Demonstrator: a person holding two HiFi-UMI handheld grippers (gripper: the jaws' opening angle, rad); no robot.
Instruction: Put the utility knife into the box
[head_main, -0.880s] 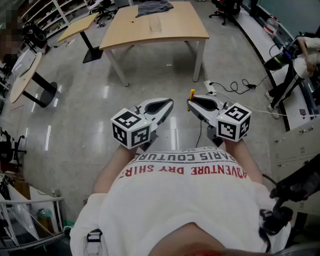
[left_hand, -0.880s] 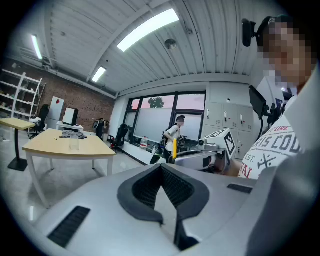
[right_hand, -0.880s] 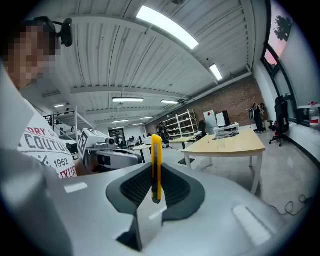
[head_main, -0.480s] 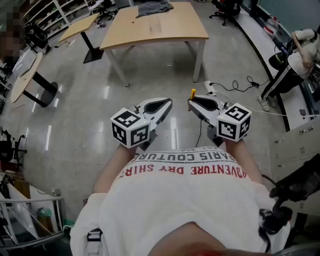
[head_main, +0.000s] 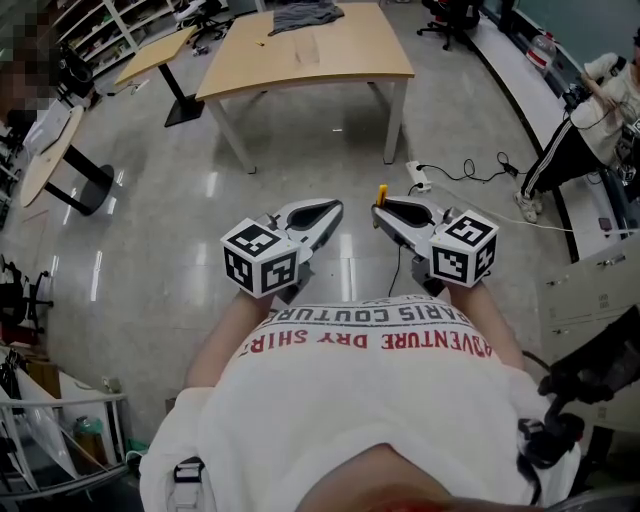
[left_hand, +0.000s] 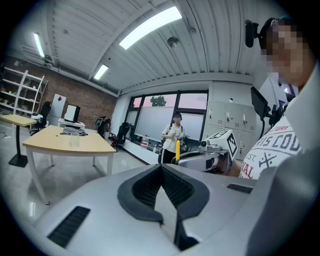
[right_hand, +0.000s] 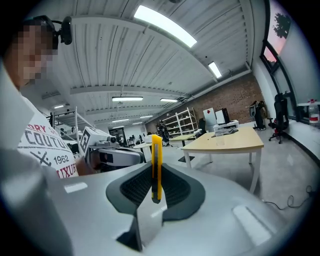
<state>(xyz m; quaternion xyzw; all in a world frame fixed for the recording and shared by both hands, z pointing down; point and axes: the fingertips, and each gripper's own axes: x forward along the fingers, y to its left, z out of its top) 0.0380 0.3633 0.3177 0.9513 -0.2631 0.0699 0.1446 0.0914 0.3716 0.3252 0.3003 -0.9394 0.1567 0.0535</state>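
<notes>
My right gripper (head_main: 378, 208) (right_hand: 156, 167) is shut on a yellow utility knife (right_hand: 156, 167), which stands upright between the jaws; its yellow tip (head_main: 382, 189) pokes up in the head view. My left gripper (head_main: 335, 208) (left_hand: 161, 167) is shut with nothing between its jaws. Both are held close to the person's chest, side by side, above the floor. The knife (left_hand: 177, 150) also shows in the left gripper view beside the right gripper's marker cube (left_hand: 227, 142). A clear box-like container (head_main: 312, 47) sits on the far wooden table (head_main: 345, 55), too small to tell more.
The wooden table stands a few steps ahead, with grey cloth (head_main: 307, 13) at its far end. Cables and a power strip (head_main: 420, 176) lie on the floor to the right. Another person (head_main: 600, 100) stands at the right edge. Round tables (head_main: 50, 150) are on the left.
Both grippers have held nearly still; the right one with the knife shifted slightly left. The person at the right edge has moved.
</notes>
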